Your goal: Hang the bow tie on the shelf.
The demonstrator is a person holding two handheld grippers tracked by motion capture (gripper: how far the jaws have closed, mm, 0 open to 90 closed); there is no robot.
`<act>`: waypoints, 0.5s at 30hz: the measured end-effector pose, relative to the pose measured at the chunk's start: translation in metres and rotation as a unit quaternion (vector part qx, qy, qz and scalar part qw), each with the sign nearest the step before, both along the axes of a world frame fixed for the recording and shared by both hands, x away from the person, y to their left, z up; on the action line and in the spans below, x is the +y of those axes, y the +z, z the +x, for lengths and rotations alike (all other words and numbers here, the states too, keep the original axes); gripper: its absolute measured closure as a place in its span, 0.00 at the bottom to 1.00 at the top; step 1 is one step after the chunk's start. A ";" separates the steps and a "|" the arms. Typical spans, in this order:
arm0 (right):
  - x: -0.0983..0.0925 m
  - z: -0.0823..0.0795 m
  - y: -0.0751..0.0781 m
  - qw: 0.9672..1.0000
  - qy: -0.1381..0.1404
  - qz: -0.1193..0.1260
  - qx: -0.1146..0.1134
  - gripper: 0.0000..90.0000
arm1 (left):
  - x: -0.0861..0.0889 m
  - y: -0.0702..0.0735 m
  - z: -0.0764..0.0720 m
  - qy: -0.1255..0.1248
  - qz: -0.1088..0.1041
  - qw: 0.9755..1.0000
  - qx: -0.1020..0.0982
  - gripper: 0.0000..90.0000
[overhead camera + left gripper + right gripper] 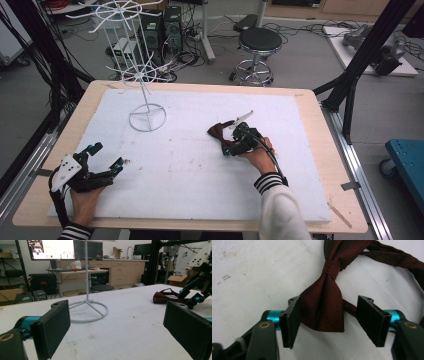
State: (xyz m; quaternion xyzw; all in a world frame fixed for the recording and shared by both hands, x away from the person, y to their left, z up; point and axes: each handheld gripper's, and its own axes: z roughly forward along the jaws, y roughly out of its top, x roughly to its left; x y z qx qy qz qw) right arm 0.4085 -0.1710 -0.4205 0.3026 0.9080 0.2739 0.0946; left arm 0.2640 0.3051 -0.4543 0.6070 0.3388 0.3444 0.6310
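Observation:
A dark red bow tie (pixel 219 131) lies flat on the white foam board (pixel 190 175), right of centre. My right gripper (pixel 229 139) is low over it, a hand behind it. In the right gripper view, one wing of the bow tie (pixel 324 307) sits between the two jaws of the right gripper (pixel 332 322). The left pad is at the wing's edge and the right pad (pixel 372 320) stands clear of the cloth. My left gripper (pixel 107 155) rests near the board's front left, open, with nothing between its jaws (pixel 117 325).
A white wire display rack (pixel 147 118) stands on its ring base at the board's back left, with spoked tiers above. The wooden table rim (pixel 327 165) frames the board. A black stool (pixel 259 40) and cables lie beyond the far edge.

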 end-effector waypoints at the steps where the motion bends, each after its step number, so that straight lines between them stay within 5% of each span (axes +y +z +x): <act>1: 0.000 0.000 0.000 1.000 0.001 -0.002 0.001 0.45 | 0.000 0.000 0.000 0.000 0.000 1.000 0.000 0.09; 9: 0.000 0.001 -0.001 1.000 0.001 0.008 0.017 0.60 | 0.000 0.000 0.000 0.000 0.000 1.000 0.000 0.09; 12: 0.001 0.000 -0.001 0.999 0.006 0.013 0.029 0.83 | 0.000 0.000 0.000 0.000 0.000 1.000 0.000 0.09; 15: 0.002 0.000 0.000 0.999 0.010 0.013 0.033 0.89 | 0.000 0.000 0.000 0.000 -0.001 1.000 0.000 0.09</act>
